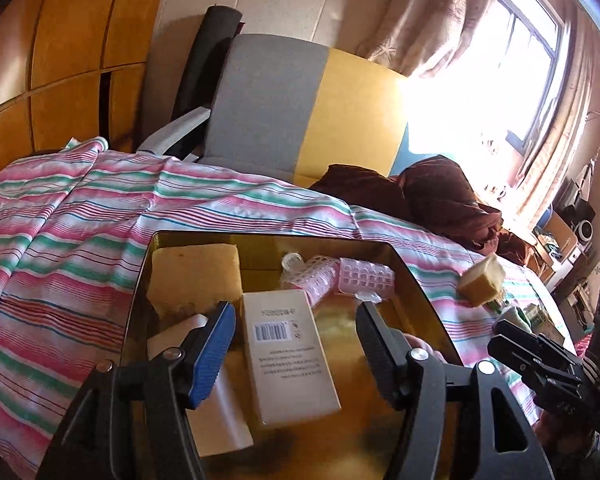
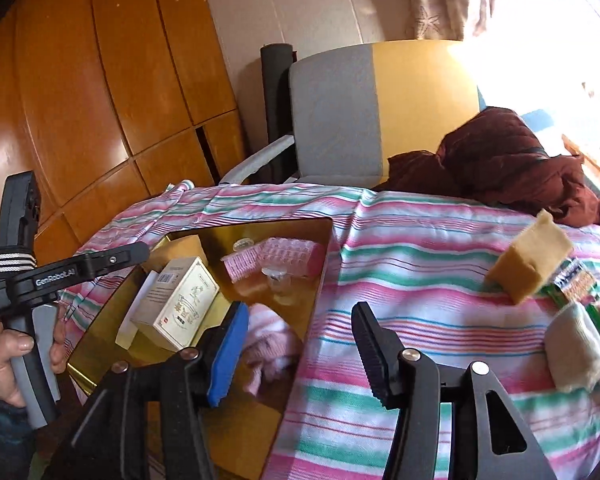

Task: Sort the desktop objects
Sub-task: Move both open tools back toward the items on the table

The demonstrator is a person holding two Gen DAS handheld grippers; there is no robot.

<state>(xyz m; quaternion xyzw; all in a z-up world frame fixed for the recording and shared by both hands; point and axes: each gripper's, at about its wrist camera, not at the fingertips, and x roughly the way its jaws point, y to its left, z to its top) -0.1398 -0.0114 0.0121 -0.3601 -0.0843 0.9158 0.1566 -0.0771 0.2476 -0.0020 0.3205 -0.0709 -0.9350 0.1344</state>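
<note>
A shiny gold tray (image 1: 416, 280) rests on the striped cloth. It holds a yellow sponge (image 1: 196, 276), a white carton (image 1: 288, 356) with a barcode, pink hair rollers (image 1: 364, 276) and a small clear bottle (image 1: 292, 262). My left gripper (image 1: 296, 340) hovers open above the carton with nothing between its fingers. In the right wrist view my right gripper (image 2: 300, 344) is open and holds nothing, over the right edge of the tray (image 2: 220, 240). To its right, a sponge block (image 2: 528, 268), a green packet (image 2: 580, 284) and a white bundle (image 2: 572, 348) lie on the cloth.
The pink, green and white striped cloth (image 2: 420, 248) covers the whole surface. A brown garment (image 2: 500, 160) is heaped at its far right. A grey and yellow chair (image 2: 340, 120) stands behind, in front of wooden cabinets (image 2: 100, 100). A hand (image 2: 8, 352) grips the left handle.
</note>
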